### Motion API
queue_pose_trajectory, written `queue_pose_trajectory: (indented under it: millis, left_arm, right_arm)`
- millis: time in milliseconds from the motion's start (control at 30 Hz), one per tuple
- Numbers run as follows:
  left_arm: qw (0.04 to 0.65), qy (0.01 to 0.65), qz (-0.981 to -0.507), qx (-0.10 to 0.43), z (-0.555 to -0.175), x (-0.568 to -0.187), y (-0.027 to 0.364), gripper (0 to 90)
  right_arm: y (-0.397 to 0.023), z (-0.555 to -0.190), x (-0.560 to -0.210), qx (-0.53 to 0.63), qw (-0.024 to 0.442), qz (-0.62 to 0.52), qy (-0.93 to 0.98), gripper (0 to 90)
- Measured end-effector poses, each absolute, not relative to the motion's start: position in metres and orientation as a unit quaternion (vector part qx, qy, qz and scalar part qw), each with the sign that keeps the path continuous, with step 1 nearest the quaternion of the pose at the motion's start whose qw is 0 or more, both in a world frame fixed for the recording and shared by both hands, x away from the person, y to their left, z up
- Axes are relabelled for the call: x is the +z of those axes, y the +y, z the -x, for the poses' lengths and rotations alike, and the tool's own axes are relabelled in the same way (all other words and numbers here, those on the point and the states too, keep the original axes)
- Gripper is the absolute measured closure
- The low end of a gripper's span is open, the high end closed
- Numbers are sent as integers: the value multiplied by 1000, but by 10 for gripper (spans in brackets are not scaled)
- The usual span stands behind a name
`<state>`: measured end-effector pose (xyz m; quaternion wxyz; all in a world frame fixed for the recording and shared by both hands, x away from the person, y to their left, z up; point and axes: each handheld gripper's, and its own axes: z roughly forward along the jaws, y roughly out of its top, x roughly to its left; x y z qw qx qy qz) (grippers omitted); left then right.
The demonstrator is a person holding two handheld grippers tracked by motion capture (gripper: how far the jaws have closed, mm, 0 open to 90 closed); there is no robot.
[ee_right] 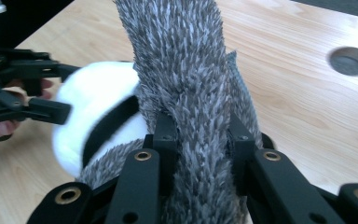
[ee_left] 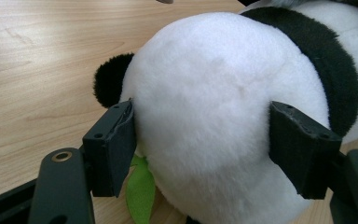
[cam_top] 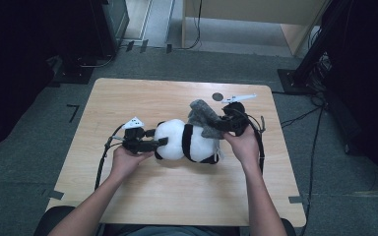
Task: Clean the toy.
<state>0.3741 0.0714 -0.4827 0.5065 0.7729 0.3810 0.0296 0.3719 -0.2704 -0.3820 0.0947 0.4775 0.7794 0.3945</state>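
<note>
A black-and-white panda plush [cam_top: 187, 141] lies on its side in the middle of the wooden table [cam_top: 128, 98]. My left gripper [cam_top: 158, 138] has its jaws pressed against both sides of the round white head [ee_left: 205, 93], holding it. One black ear [ee_left: 109, 84] sticks out past the left jaw. A grey fuzzy cloth [cam_top: 203, 117] is draped over the panda's far end. My right gripper [cam_top: 222, 125] is shut on that grey cloth [ee_right: 182, 56], which rises between its jaws. The right gripper view also takes in the panda [ee_right: 93, 102] and the left gripper [ee_right: 67, 91].
A round cable hole [cam_top: 218, 97] sits in the table just behind the right gripper. A green felt piece [ee_left: 140, 191] pokes out under the panda's head. Dark equipment and cables stand on the floor at the right and far left.
</note>
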Motion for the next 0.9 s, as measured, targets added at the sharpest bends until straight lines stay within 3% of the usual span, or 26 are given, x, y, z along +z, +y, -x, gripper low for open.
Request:
queue_pose_trajectory:
  millis: [400,533,733,900]
  left_arm:
    - [505,374,-777,31,-374,-482,72,273]
    - [506,374,-776,30,-374,-482,73,273]
    - [517,376,-768,29,-374,-484,73,273]
    - [516,376,-769,36,-373,-483,72,275]
  right_arm:
    - [-309,-378,-407,361,100,-535,757,738]
    - [-313,-372,-393,379,109,-532,749,740]
    - [-286,-353,-352,424,127,-478,759,739]
    - [-246,-350,-347,436,113,-426,784,736]
